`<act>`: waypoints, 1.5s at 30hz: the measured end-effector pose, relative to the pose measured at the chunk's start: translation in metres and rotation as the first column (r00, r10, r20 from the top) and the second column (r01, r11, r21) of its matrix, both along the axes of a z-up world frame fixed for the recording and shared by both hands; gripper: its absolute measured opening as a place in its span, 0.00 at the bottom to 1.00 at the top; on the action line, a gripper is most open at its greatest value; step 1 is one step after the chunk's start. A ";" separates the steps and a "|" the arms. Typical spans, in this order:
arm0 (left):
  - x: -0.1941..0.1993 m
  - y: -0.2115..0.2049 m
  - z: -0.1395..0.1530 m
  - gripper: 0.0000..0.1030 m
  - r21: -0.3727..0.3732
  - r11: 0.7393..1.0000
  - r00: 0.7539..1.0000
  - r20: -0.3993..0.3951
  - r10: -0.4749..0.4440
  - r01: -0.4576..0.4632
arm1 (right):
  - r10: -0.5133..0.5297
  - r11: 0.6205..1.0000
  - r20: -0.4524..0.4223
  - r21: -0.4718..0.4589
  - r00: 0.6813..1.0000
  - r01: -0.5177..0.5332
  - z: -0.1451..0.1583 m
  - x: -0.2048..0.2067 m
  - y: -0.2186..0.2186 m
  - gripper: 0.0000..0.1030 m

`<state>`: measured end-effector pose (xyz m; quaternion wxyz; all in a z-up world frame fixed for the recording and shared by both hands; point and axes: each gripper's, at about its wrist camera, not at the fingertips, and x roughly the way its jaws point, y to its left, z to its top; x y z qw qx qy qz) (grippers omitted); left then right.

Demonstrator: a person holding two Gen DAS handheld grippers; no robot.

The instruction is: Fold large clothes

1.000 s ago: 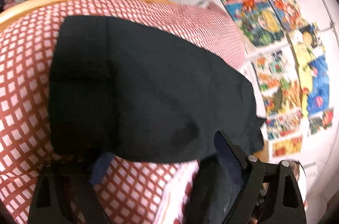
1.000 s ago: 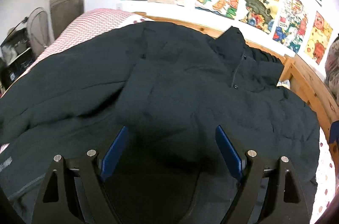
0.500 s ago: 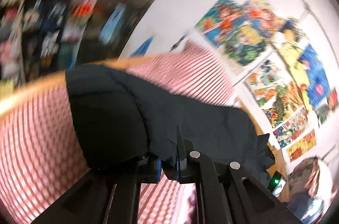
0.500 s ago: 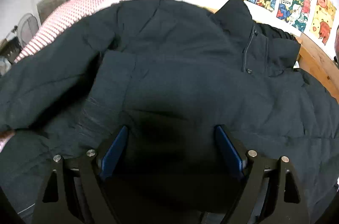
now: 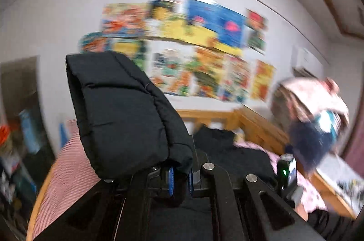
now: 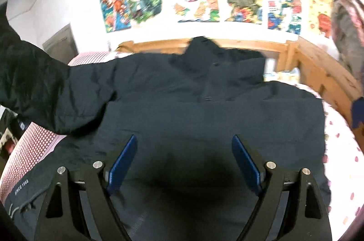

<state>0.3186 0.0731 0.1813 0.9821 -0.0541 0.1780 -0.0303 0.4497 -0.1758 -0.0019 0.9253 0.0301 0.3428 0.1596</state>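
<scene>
Gripping the sleeve [image 5: 122, 108] at frame centre, left gripper [image 5: 180, 179] clenched; right gripper [image 6: 183, 163] spread wide over the jacket [image 6: 204, 108], lower frame.

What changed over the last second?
The left gripper closed its fingers on the jacket sleeve and lifted it off the bed, swinging it toward the jacket body. The right gripper stays open over the jacket body, holding nothing.

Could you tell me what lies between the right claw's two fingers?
In the right wrist view, only the dark jacket lies between the open right claw's fingers, ungripped.
</scene>
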 end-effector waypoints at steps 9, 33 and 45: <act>0.061 -0.111 -0.050 0.08 -0.003 0.965 0.954 -0.154 -0.258 0.260 | -0.120 0.993 -0.019 0.009 0.993 0.120 -0.012 -0.004 -0.087 0.79; 0.140 -0.202 -0.233 0.13 -0.090 0.907 0.735 -0.556 -0.388 0.411 | -0.068 0.875 -0.157 0.464 0.985 0.134 -0.095 0.019 -0.175 0.79; 0.125 -0.185 -0.207 0.71 -0.154 0.904 0.747 -0.518 -0.417 0.398 | 0.018 0.759 -0.265 0.631 0.964 0.159 -0.138 0.017 -0.154 0.85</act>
